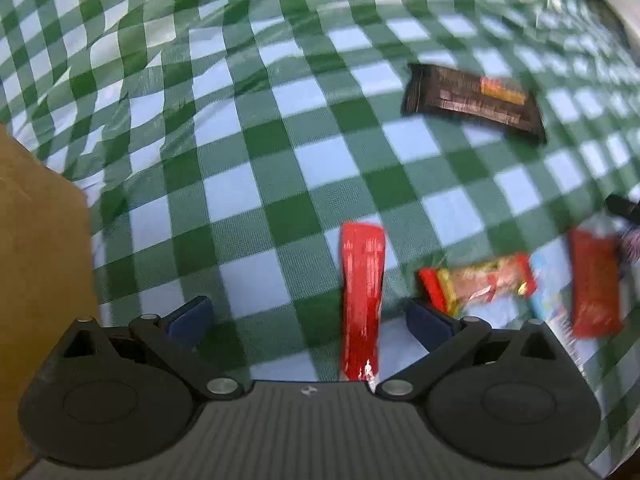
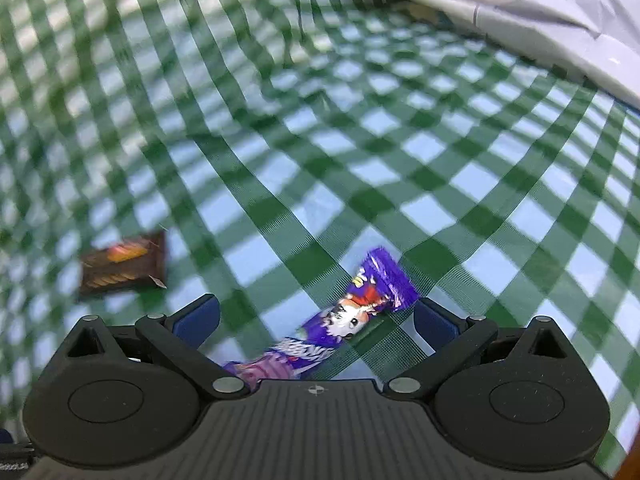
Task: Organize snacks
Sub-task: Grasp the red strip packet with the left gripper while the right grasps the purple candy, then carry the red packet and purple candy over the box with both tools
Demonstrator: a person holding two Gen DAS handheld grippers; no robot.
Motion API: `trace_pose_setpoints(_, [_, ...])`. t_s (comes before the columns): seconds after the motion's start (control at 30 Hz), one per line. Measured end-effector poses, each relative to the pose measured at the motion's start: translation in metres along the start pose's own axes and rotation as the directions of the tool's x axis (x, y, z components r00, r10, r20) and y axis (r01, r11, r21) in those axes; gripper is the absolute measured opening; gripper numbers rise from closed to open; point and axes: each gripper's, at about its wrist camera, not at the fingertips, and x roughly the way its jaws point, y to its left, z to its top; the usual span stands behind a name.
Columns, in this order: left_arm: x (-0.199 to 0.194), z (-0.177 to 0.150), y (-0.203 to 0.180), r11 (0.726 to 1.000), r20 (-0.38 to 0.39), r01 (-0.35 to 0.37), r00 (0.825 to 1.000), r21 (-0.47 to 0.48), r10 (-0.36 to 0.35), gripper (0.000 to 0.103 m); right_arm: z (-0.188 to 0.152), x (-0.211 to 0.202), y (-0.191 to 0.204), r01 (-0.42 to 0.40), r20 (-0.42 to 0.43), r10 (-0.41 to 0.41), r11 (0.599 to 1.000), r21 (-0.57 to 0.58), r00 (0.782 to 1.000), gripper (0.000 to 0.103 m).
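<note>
The snacks lie scattered on a green-and-white checked tablecloth [image 1: 280,184]. Under the left gripper [image 1: 308,320] a long red wrapper [image 1: 360,300] lies flat between the spread blue fingers [image 1: 190,320], touching neither; the jaws stand wide open. Just beside its right finger sits a red-and-yellow bar [image 1: 480,284], then a pale blue packet [image 1: 548,300] partly under it, and a rust-red packet [image 1: 594,284] toward the cloth's right side. A dark brown bar with an orange label [image 1: 472,100] lies well apart, farther out. Every label here is too blurred to read. A brown cardboard box [image 1: 40,260] stands at the left edge.

The right gripper [image 2: 316,320] hangs over a purple wrapper with a cartoon face [image 2: 352,312], which lies slantwise between its open jaws, apart from both fingers [image 2: 200,320]; its writing is smeared beyond reading. A small dark brown packet showing orange biscuits [image 2: 122,268] lies off to the left. White plastic sheeting [image 2: 540,8] covers the cloth's far right corner.
</note>
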Motion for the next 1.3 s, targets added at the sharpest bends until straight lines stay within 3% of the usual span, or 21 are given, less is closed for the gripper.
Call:
trace_pose_setpoints(0.03, [0.002,0.000,0.003,1.000,-0.004,0.012,1.000,-0.013,-0.012,0.103,-0.006,-0.003,0.006,0.024,0.056,-0.021,0.999,-0.047,0.998,0.103])
trace_pose_setpoints(0.13, [0.003,0.000,0.005,1.000,-0.001,0.013,1.000,-0.015,-0.013,0.103,-0.020,0.002,0.016,0.064,0.089,-0.052,0.988,-0.142,0.995,0.103])
trace_pose_setpoints(0.27, [0.002,-0.001,0.005,1.000,-0.002,0.010,1.000,-0.023,-0.010,0.103,-0.021,0.002,0.016,0.066,0.098,-0.054,0.990,-0.126,0.994,0.103])
trace_pose_setpoints(0.3, [0.000,-0.001,0.006,0.999,-0.011,0.003,1.000,-0.037,-0.003,0.096,-0.021,0.002,0.017,0.066,0.095,-0.054,0.990,-0.127,0.994,0.103])
trace_pose_setpoints(0.33, [-0.006,-0.002,0.006,0.999,-0.004,0.012,1.000,-0.053,-0.012,0.087,-0.020,0.002,0.016,0.063,0.092,-0.052,0.990,-0.123,0.994,0.101])
trace_pose_setpoints(0.37, [-0.014,-0.001,0.006,0.998,0.022,0.023,1.000,-0.060,-0.022,0.052,-0.020,0.000,0.015,0.071,0.097,-0.061,0.991,-0.113,0.993,0.097])
trace_pose_setpoints(0.4, [-0.022,0.001,0.004,0.998,0.035,0.030,0.999,-0.049,-0.028,0.007,-0.018,-0.005,0.014,0.080,0.116,-0.068,0.991,-0.104,0.991,0.075])
trace_pose_setpoints(0.43, [-0.025,0.002,0.003,0.998,0.026,0.045,0.999,-0.040,-0.044,0.009,-0.015,-0.009,0.012,0.071,0.123,-0.057,0.991,-0.109,0.991,0.043])
trace_pose_setpoints(0.47, [-0.028,0.003,0.005,0.996,0.023,0.065,0.998,-0.058,-0.064,0.008,-0.013,-0.011,0.010,0.056,0.115,-0.043,0.992,-0.111,0.992,0.024])
trace_pose_setpoints(0.5, [-0.031,0.003,0.006,0.995,0.028,0.078,0.997,-0.068,-0.077,0.008,-0.011,-0.011,0.009,0.038,0.099,-0.027,0.993,-0.108,0.995,0.019])
trace_pose_setpoints(0.63, [-0.055,0.000,0.009,0.995,0.061,0.074,0.996,-0.063,-0.070,0.008,-0.006,-0.019,0.008,-0.001,0.082,0.011,0.993,-0.122,0.997,0.016])
trace_pose_setpoints(0.93, [-0.159,-0.029,0.029,0.989,0.189,0.108,0.978,-0.104,-0.087,0.008,0.004,-0.121,0.021,-0.093,0.225,0.123,0.986,-0.140,0.967,0.016])
trace_pose_setpoints(1.1, [-0.229,-0.080,0.054,0.986,0.263,0.115,0.961,-0.117,-0.081,0.008,-0.018,-0.196,0.031,-0.190,0.241,0.234,0.963,-0.193,0.942,0.016])
trace_pose_setpoints(1.3, [-0.294,-0.156,0.090,0.984,0.305,0.040,0.952,-0.173,0.015,0.008,-0.071,-0.279,0.047,-0.319,0.169,0.386,0.891,-0.321,0.907,0.016])
